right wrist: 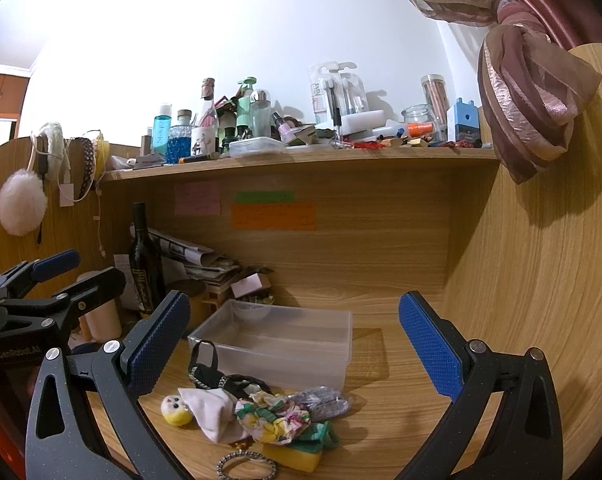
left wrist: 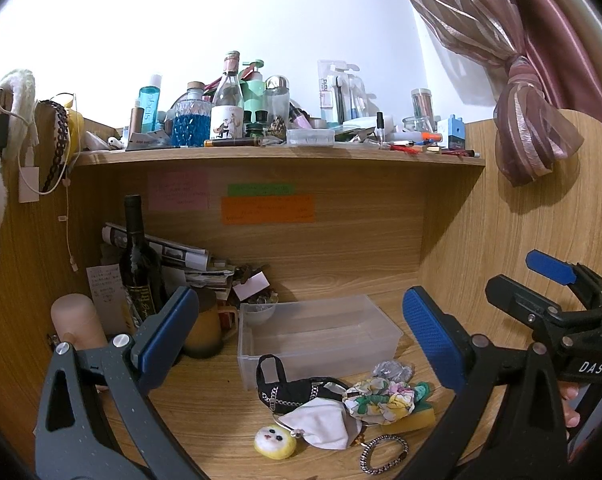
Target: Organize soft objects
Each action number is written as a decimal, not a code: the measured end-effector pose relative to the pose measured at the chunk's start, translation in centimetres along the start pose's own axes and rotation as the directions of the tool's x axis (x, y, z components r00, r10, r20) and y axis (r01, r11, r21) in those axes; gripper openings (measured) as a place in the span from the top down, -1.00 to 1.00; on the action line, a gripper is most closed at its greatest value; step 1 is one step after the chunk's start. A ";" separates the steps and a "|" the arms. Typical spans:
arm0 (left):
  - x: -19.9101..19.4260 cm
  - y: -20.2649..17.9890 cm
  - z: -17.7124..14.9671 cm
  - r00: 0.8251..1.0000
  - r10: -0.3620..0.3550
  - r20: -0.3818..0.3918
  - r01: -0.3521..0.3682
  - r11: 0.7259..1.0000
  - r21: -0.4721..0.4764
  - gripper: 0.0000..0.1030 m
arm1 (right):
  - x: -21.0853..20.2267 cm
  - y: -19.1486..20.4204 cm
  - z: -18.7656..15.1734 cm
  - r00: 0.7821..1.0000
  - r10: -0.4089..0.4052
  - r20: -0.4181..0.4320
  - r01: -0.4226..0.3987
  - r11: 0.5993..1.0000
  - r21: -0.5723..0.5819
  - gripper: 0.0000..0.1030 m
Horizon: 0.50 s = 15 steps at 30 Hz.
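Note:
A pile of soft things lies on the wooden desk in front of a clear plastic box [left wrist: 321, 332] [right wrist: 277, 340]: a black chain-trimmed pouch [left wrist: 297, 390] [right wrist: 209, 374], a white cloth [left wrist: 325, 422] [right wrist: 213, 406], a floral scrunchie [left wrist: 381, 396] [right wrist: 273, 416], a silver scrunchie [left wrist: 393, 370] [right wrist: 321, 400], a yellow plush face [left wrist: 273, 442] [right wrist: 175, 408], a yellow sponge [left wrist: 411, 416] [right wrist: 295, 456] and a beaded band [left wrist: 383, 454] [right wrist: 245, 466]. My left gripper [left wrist: 301, 336] is open above the pile. My right gripper [right wrist: 297, 340] is open, also above it. The box looks empty.
A dark wine bottle [left wrist: 139, 264], a brown mug [left wrist: 205, 332], papers and clutter stand at the desk's back left. A crowded shelf [left wrist: 277, 156] runs above. A tied pink curtain [left wrist: 529, 120] hangs at right. The right wooden side panel [right wrist: 541, 280] is close.

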State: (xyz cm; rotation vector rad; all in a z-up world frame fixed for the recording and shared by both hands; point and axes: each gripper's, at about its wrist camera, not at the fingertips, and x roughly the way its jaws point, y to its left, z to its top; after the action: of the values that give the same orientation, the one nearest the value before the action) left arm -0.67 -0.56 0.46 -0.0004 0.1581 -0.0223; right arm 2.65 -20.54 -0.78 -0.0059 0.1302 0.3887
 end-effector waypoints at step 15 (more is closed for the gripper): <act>0.2 0.2 -0.2 1.000 0.003 0.001 -0.003 1.000 -0.002 -1.00 | 0.0 0.1 0.0 1.000 0.003 -0.001 -0.003 1.000 0.004 -1.00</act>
State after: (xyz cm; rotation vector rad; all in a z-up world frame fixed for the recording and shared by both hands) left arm -0.48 -0.35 0.25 -0.0021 0.1569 -0.0192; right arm 2.64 -20.41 -0.78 -0.0019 0.1322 0.3913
